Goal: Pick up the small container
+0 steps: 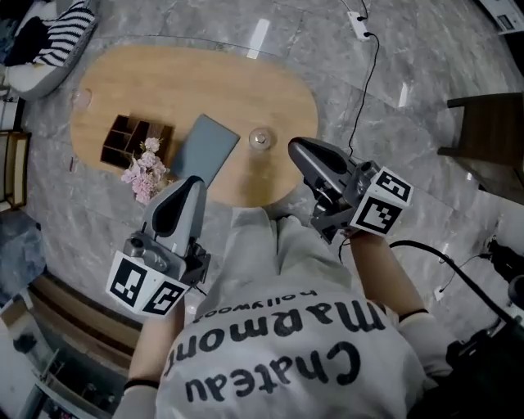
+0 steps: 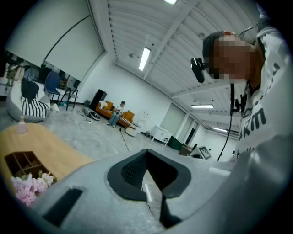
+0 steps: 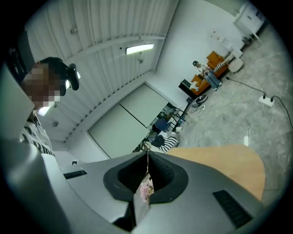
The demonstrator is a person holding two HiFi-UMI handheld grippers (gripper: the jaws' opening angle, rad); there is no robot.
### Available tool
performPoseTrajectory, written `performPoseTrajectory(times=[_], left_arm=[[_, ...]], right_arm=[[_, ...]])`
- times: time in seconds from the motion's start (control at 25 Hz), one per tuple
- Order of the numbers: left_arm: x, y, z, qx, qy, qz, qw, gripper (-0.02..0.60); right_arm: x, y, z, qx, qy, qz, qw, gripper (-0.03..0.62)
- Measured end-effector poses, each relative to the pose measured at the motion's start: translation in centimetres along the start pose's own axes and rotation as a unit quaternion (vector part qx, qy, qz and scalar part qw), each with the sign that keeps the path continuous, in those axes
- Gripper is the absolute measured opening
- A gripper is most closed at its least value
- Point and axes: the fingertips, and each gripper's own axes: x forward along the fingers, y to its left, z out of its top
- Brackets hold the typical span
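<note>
Fingers of my left gripper clenched empty, right gripper clenched empty too, both short of the table, small container near its front edge

The table is lying ahead of both grippers. On it, the small container is sitting just left of the right gripper, ahead of the gap between the two grippers. The flat board is lying just ahead of the left gripper, left of the container and apart from it. The flowers are lying just left of the left gripper's tips, touching the compartment box that is sitting beyond them. The small bottle is standing farther ahead and left, near the table's edge. The power strip is lying on the floor beyond the table, well ahead of the right gripper.
</note>
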Motion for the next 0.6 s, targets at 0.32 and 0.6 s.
performPoseTrajectory(times=[0.32, 0.6], left_arm=[[6.7, 6.1, -9.2, -0.043, 0.096, -0.018, 0.9943, 0.015], [9.1, 9.2, -17.7, -0.065, 0.124, -0.024, 0.9898, 0.014]], right_arm=[[2.7, -8.9, -6.6, 0.029, 0.041, -0.057, 0.997, 0.012], [3.5, -15.3, -14.1, 0.017, 0.089, -0.096, 0.991, 0.012]])
